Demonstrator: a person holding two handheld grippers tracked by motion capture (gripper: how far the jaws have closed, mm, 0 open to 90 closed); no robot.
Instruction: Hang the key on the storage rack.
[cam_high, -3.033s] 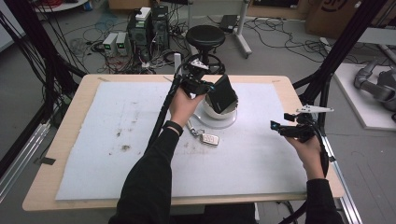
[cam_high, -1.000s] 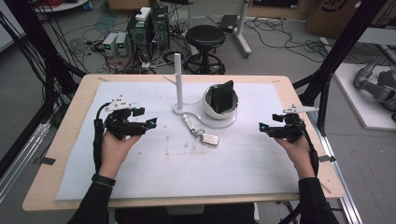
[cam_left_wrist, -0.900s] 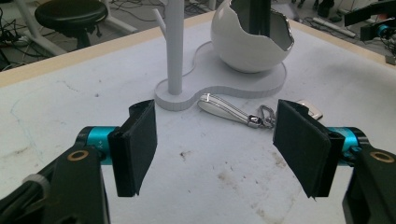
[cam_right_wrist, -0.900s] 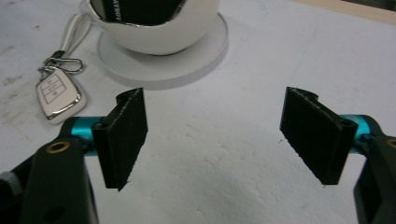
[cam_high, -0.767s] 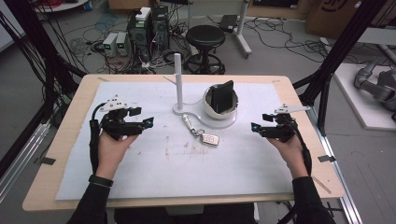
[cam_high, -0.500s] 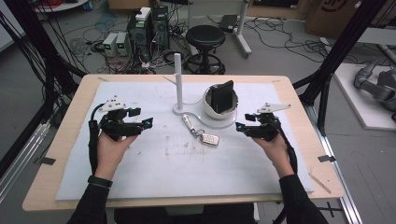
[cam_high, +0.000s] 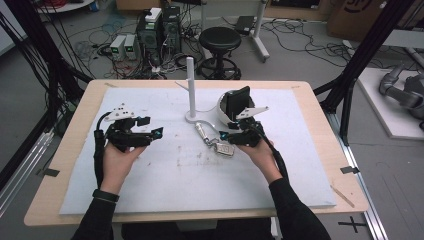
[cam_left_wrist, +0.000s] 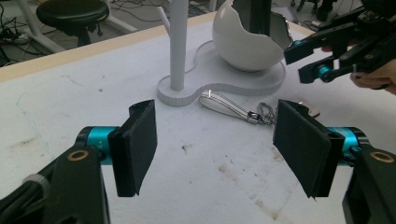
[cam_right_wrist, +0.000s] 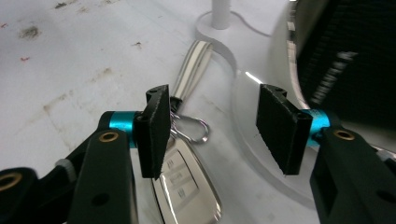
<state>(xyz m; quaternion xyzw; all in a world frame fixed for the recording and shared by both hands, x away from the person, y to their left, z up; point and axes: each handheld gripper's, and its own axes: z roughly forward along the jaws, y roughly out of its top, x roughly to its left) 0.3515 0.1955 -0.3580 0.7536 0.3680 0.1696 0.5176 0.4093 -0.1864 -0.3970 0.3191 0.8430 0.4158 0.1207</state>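
Note:
A silver key fob (cam_high: 223, 149) lies on the white mat, joined by a ring (cam_right_wrist: 191, 123) to a pale strap (cam_high: 202, 131) that runs toward a white stand. My right gripper (cam_high: 225, 136) hovers just over the fob, open; the fob (cam_right_wrist: 187, 186) sits below its left jaw with nothing between the pads. My left gripper (cam_high: 156, 133) rests at the mat's left side, open and empty, pointing toward the strap (cam_left_wrist: 226, 105). The right gripper (cam_left_wrist: 303, 60) also appears far off in the left gripper view.
The white stand has an upright pole (cam_high: 190, 85) and a white bowl (cam_high: 223, 112) holding a black flat object (cam_high: 236, 102), close behind the right gripper. The mat (cam_high: 175, 180) covers a wooden table (cam_high: 75, 125). A stool and cables sit beyond the far edge.
My right gripper has moved left from the table's right side to just over the key fob. The left gripper, earlier at the bowl, has stayed at the left for the last second.

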